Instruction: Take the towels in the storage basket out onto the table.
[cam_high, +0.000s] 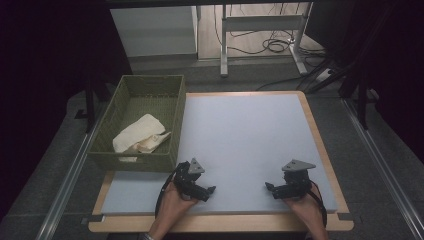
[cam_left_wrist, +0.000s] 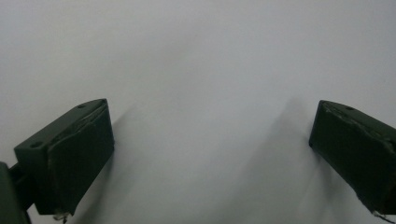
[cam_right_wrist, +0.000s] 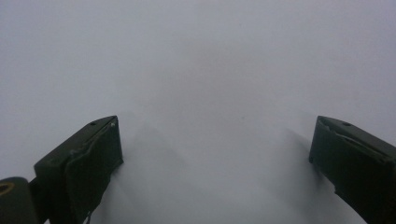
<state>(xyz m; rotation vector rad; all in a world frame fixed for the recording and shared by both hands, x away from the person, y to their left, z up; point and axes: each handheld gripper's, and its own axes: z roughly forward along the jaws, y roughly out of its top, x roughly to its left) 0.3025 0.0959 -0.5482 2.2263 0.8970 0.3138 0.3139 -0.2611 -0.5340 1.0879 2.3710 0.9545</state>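
My left gripper (cam_high: 209, 192) rests low on the grey mat (cam_high: 245, 135) near its front edge, held by a hand from below. In the left gripper view the left gripper (cam_left_wrist: 210, 154) has its black jaws wide apart with bare mat between them. Farther right on the mat's front part sits my right gripper (cam_high: 270, 189), pointing left. The right gripper (cam_right_wrist: 215, 163) also stands open over bare mat in its own view. A cream cloth (cam_high: 140, 136) lies crumpled inside the green basket (cam_high: 114, 102) at the table's left.
The wooden table edge (cam_high: 220, 222) frames the mat at the front. Dark floor, metal rails and a desk frame (cam_high: 260, 30) with cables lie beyond the table. Black curtains close off both sides.
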